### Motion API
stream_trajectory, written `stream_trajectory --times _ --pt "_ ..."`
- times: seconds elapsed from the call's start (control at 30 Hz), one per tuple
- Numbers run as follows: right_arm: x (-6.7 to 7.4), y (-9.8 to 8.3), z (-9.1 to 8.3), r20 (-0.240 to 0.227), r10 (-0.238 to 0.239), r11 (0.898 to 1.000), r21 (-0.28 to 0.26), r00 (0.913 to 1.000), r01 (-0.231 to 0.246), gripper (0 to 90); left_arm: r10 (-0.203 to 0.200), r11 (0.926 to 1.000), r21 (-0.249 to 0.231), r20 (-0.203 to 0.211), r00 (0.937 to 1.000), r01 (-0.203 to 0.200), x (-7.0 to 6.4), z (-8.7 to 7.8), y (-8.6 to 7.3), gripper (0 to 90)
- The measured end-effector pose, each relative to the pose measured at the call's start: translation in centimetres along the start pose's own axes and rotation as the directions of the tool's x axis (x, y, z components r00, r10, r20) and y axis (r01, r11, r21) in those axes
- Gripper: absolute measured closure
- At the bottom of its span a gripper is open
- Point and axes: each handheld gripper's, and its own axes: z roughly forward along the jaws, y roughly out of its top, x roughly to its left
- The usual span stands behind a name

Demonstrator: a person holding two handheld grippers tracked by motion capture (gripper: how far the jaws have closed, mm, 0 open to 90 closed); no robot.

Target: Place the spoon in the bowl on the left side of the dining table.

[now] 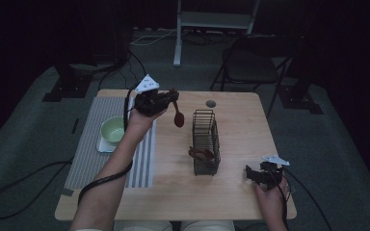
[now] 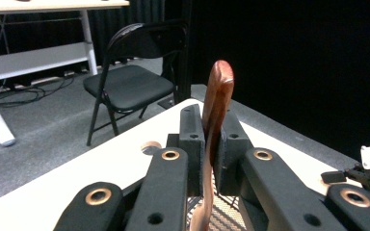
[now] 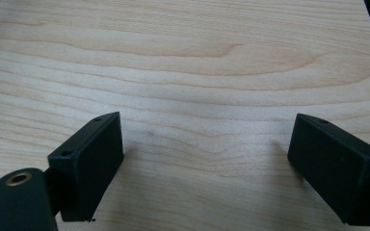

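The left gripper (image 1: 171, 98) is clamped on a dark wooden spoon (image 1: 178, 117), holding it by the handle above the far middle of the wooden table (image 1: 236, 192). In the high view the spoon's bowl hangs down and to the right of the gripper, clear of the tabletop, between the gripper and the black wire rack (image 1: 205, 142). In the left gripper view the two black jaws press flat against the spoon (image 2: 217, 103) from both sides, and its reddish-brown end stands up above the pads, while the rest of it runs down between the jaws toward the bottom edge.

The wire rack stands upright near the middle of the table, and another dark brown utensil (image 1: 201, 154) rests in its near end. Left of the raised hand, a pale green bowl (image 1: 112, 130) sits on a striped grey placemat (image 1: 84, 154) that covers the table's left side. A small round grey disc (image 1: 211, 103) lies on the wood beyond the rack.

The right gripper (image 1: 253, 174) rests low at the near right corner of the table, well apart from the rack. In the right gripper view its jaws stand wide apart over bare wood grain (image 3: 197, 72), with nothing between them.

Beyond the table a black folding chair (image 2: 125, 82) stands on grey carpet.
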Motion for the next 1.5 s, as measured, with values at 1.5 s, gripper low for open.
stream_trajectory --times 1.5 --pt "0.0 0.0 0.0 0.0 0.0 1.0 0.001 1.0 0.0 11.6 -0.128 0.9915 -0.008 -0.254 0.9587 0.13 8.0 -11.1 -6.3 84.2"
